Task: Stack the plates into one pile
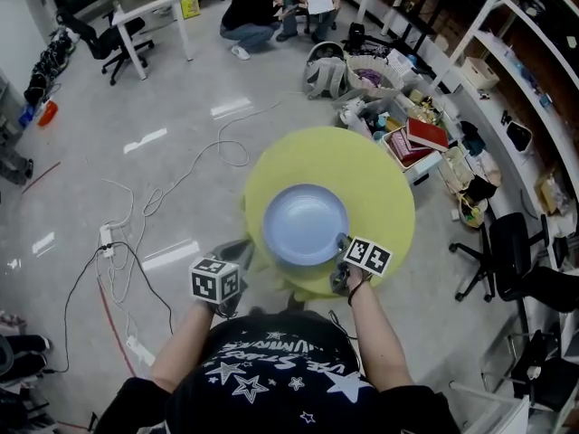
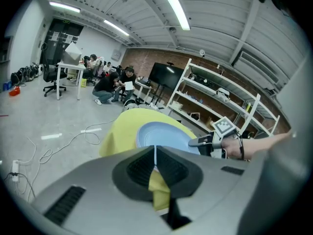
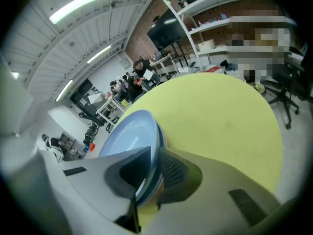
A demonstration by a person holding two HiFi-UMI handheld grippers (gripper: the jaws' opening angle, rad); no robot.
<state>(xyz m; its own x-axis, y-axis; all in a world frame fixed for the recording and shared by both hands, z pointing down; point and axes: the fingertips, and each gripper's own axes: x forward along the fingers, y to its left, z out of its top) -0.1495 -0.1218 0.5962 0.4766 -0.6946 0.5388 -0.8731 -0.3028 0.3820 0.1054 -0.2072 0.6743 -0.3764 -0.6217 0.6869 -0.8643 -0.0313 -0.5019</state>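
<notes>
My right gripper point(image 3: 155, 151) pinches the blue plate point(image 1: 305, 224) by its rim at the counter's point(image 1: 380, 179) near edge. My left gripper point(image 2: 155, 151), pressed together, waits leftward.

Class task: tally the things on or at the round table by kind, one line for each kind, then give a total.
Blue plates: 2, nested in one pile, going by the rims in the right gripper view
Yellow tablecloth: 1
Grippers: 2, the left gripper pinching the tablecloth, the right gripper closed on the plates' rim
Total: 5
</notes>
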